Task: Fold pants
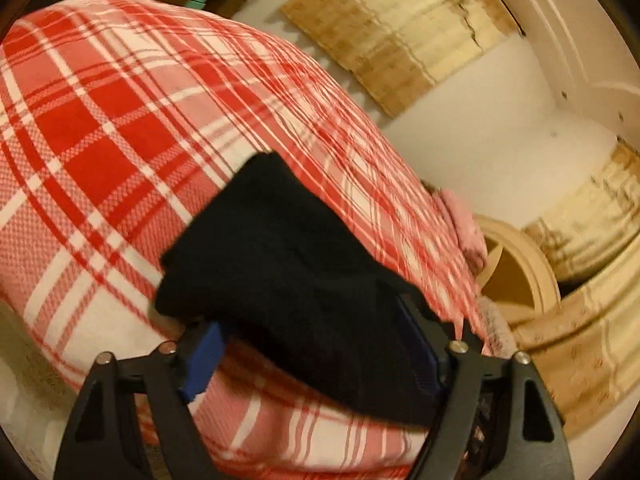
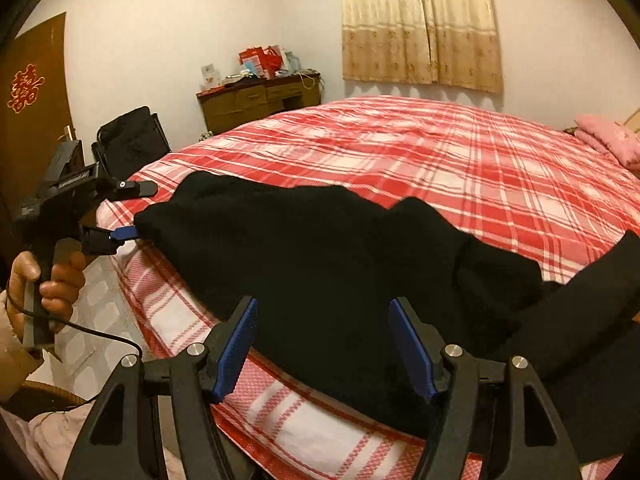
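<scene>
Now the black pants (image 2: 320, 264) lie spread across the near edge of a bed covered by a red and white plaid blanket (image 2: 440, 152), their dark cloth bunched in soft folds and running from near left to near right. In the right wrist view the right gripper (image 2: 324, 344) hovers just over the near part of the pants with its two blue pads (image 2: 236, 344) standing well apart and nothing between them. At the left of that view the left gripper (image 2: 126, 233) is held in the person's hand (image 2: 44, 280), and its blue tip touches the left end of the pants; from here I cannot tell how its fingers stand. The left wrist view settles it: the left gripper (image 1: 316, 344) has its blue pads (image 1: 202, 360) spread wide, with the end of the pants (image 1: 288, 272) lying between and over them, not pinched. A pink pillow (image 2: 608, 138) sits at the far right of the bed, a wooden desk (image 2: 260, 100) stands against the far wall, and beige curtains (image 2: 420, 24) hang above.
</scene>
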Motion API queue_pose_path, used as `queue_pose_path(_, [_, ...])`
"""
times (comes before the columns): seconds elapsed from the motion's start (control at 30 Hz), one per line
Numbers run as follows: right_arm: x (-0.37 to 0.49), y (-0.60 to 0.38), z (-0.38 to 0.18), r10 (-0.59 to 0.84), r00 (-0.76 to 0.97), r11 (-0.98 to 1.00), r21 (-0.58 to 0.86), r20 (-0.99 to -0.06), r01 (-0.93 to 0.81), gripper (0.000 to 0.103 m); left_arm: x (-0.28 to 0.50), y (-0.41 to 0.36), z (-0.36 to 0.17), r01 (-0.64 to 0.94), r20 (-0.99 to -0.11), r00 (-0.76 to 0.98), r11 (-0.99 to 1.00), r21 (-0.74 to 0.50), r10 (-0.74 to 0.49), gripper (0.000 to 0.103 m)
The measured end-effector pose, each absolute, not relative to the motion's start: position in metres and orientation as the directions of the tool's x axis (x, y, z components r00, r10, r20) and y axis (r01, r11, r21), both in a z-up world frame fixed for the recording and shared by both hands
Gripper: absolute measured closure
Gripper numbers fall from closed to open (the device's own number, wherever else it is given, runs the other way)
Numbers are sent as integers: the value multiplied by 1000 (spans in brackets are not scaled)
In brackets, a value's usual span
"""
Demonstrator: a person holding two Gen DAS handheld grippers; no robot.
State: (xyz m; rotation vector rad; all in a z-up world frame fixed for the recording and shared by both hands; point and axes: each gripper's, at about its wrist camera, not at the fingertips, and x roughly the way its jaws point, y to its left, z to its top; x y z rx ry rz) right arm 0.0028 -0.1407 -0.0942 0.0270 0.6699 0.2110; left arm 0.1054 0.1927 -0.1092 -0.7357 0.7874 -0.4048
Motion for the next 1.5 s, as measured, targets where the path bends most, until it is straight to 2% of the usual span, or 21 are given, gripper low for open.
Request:
queue_pose_path(0.07, [3,-141,-97,185,762,981,75,-620,-178,34,108,192,-106,53,-507,663,711,-701,-550,51])
queue_pose_path(0.1, [4,-140,-98,184,761,981,73,-622,-178,34,109,190,-101,61,-528,661,739,-670,-534,74])
queue_pose_path(0.13, [2,-141,-99,186,761,981,74,-621,-179,35,110,186,-96,82,-541,659,765,-639,-523,91])
queue_pose_path(0.23, [3,-140,-102,196,756,979,85,-625,-183,35,111,177,-80,143,-555,674,823,-550,-487,91])
queue_pose_path(0.37, [4,-138,-103,210,751,977,100,-626,-190,35,113,179,-61,215,-503,729,853,-476,-465,92])
queue_pose_path(0.43, [4,-136,-105,211,747,976,98,-630,-192,35,122,184,-65,203,-530,732,880,-429,-427,92])
queue_pose_path(0.57, [7,-134,-112,227,719,973,115,-657,-203,35,138,199,-106,142,-664,615,888,-438,-426,91])
queue_pose_path(0.67, [12,-131,-121,212,683,975,105,-699,-195,35,121,207,-107,160,-655,609,878,-452,-448,81])
queue_pose_path(0.73, [11,-129,-120,201,685,976,83,-700,-201,35,114,212,-97,150,-667,617,895,-420,-417,59])
queue_pose_path(0.77, [10,-128,-118,198,686,976,75,-700,-205,35,110,215,-88,128,-673,644,918,-374,-364,52])
queue_pose_path(0.8, [9,-128,-115,200,694,975,72,-692,-208,35,104,216,-80,108,-671,670,936,-335,-318,38])
queue_pose_path(0.83, [8,-130,-112,203,706,975,76,-679,-207,35,97,219,-67,89,-645,720,956,-280,-256,34])
queue_pose_path(0.9, [9,-135,-104,223,728,973,108,-648,-202,35,91,219,-52,89,-605,761,962,-256,-232,34])
queue_pose_path(0.97, [14,-140,-100,250,732,968,149,-634,-202,35,88,207,-41,131,-576,773,956,-262,-264,34])
queue_pose_path(1.03, [20,-143,-100,247,730,969,157,-637,-191,35,91,182,-39,173,-562,787,965,-195,-255,34])
queue_pose_path(1.13, [25,-147,-93,236,740,972,144,-630,-188,35,103,147,-49,186,-582,784,976,-115,-218,34])
queue_pose_path(1.23, [32,-158,-73,240,769,971,138,-592,-197,35,110,124,-74,220,-615,742,964,-151,-266,34])
queue_pose_path(1.33, [54,-167,-55,266,791,964,149,-551,-221,35,112,117,-101,185,-665,708,971,-150,-238,34])
queue_pose_path(1.37, [69,-170,-52,281,789,960,165,-547,-227,35,107,115,-106,184,-653,721,973,-140,-231,34])
queue_pose_path(1.4, [80,-172,-51,292,782,956,182,-551,-229,35,99,112,-108,192,-617,758,976,-101,-213,34])
queue_pose_path(1.5, [128,-172,-64,350,726,935,264,-591,-237,35,87,99,-110,199,-612,779,980,31,-139,31])
